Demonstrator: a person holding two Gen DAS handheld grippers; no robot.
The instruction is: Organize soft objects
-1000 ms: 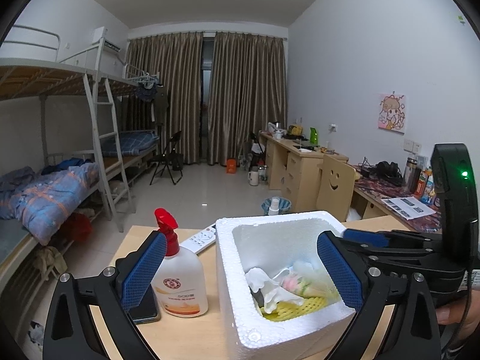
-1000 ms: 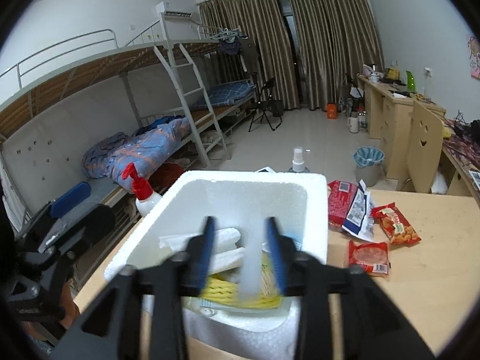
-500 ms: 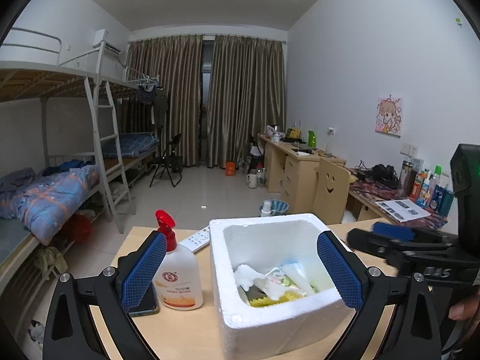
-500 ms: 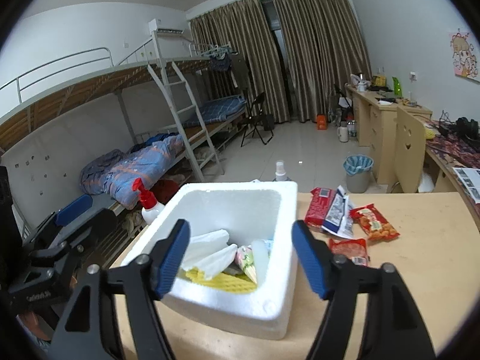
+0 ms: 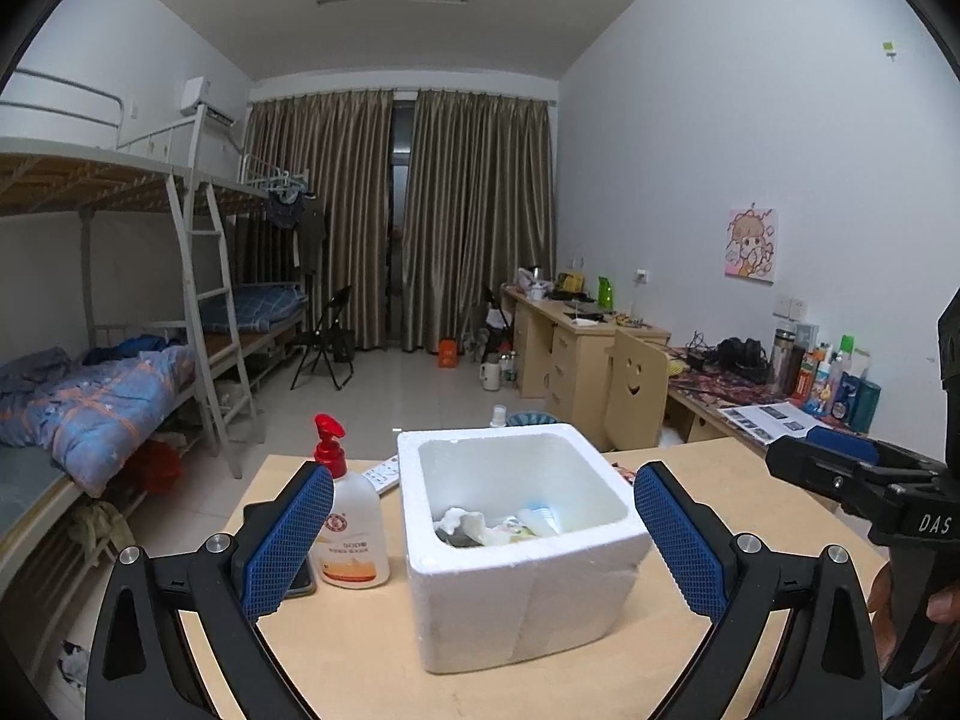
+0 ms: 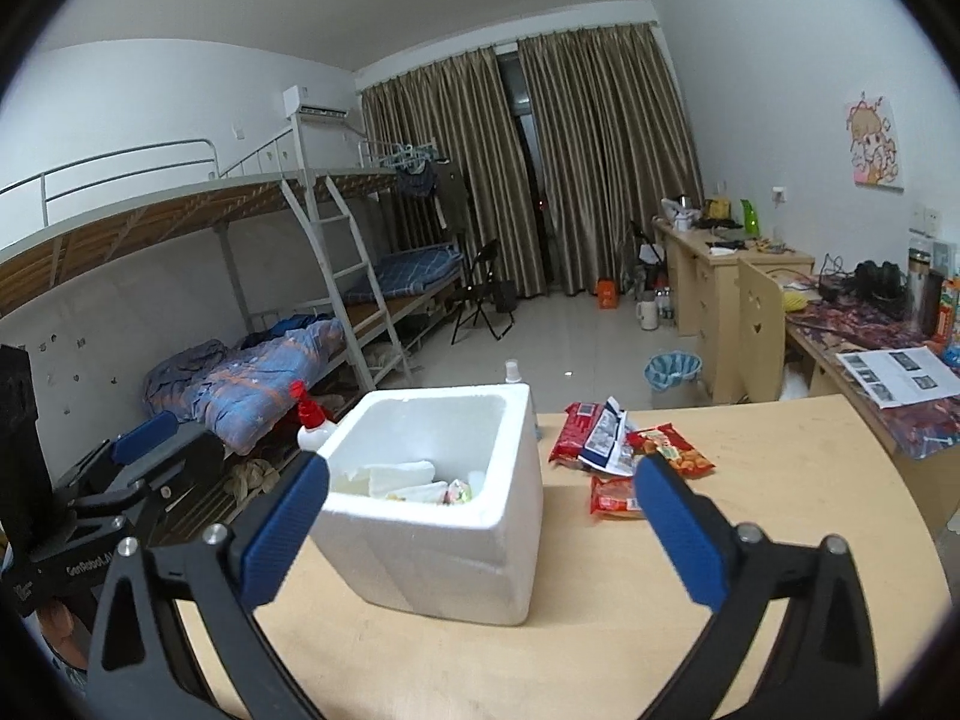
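Right hand-held gripper (image 6: pixel 480 528): jaws wide apart and opening, nothing between the blue pads, held back from the box. Left hand-held gripper (image 5: pixel 483 546): also spread wide, empty, pads on either side of the box in its view but not touching it. Each tool shows in the other's view at the frame edge; the right one's body reads "DAS" in white, the left one's body has a small white word, too blurred to read for sure.

Counter (image 6: pixel 750 540): pale wood, carries everything below.

Foam box (image 5: pixel 516 546): white styrofoam, open top, thick walls, squarish w/ rounded corners, stands upright near the counter's middle. Faint vertical seam down the near face in the left view. Inside, low in the box: soft items (image 6: pixel 414 483), i.e. white crumpled tissue or wrap, a pale rolled piece, sth. w/ pink and green print, a bit of yellow. Contents sit well below the rim; exact no. of items can't be told.

Snack packets (image 6: pixel 624 450): a loose cluster on the counter right of the box in the right view, apart from it. Red packs, one white-and-blue pack, one w/ orange snack pic. Print too small to read.

Pump bottle (image 5: pixel 348 531): clear-white, red pump head, round red logo plus orange label band, just beside the box's left wall. Label text unreadable.

Remote (image 5: pixel 384 473): white, behind the bottle, partly hidden.

Phone (image 5: pixel 300 579): dark, flat, mostly hidden by the left pad.
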